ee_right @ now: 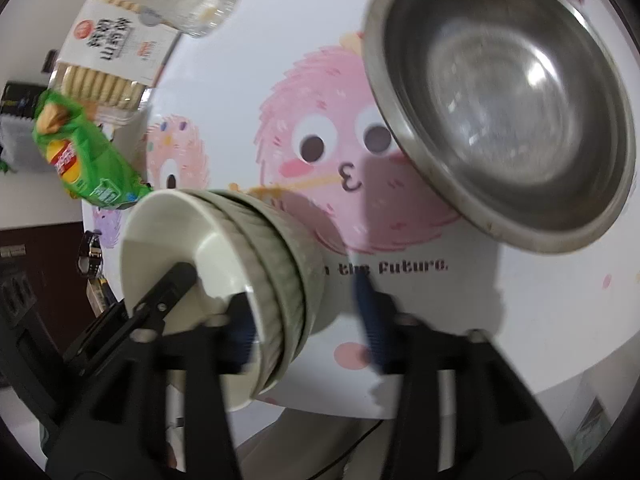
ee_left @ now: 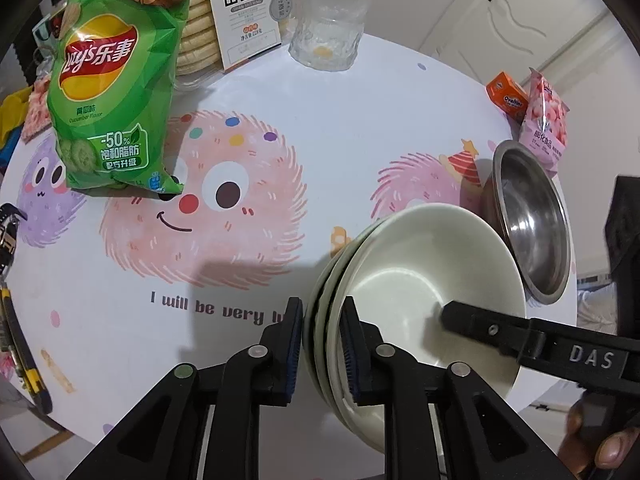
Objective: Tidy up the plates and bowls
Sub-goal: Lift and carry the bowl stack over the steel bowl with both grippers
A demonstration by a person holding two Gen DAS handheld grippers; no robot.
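Left claw grips bowl stack (tipped sideways).

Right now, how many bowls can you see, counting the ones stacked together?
4, as far as I can tell: three nested white ceramic bowls, held tilted with both grippers at the rim, and one steel bowl on the table just beyond them. The stack may hide another.

Cream bowls; silver bowl; green chip bag.
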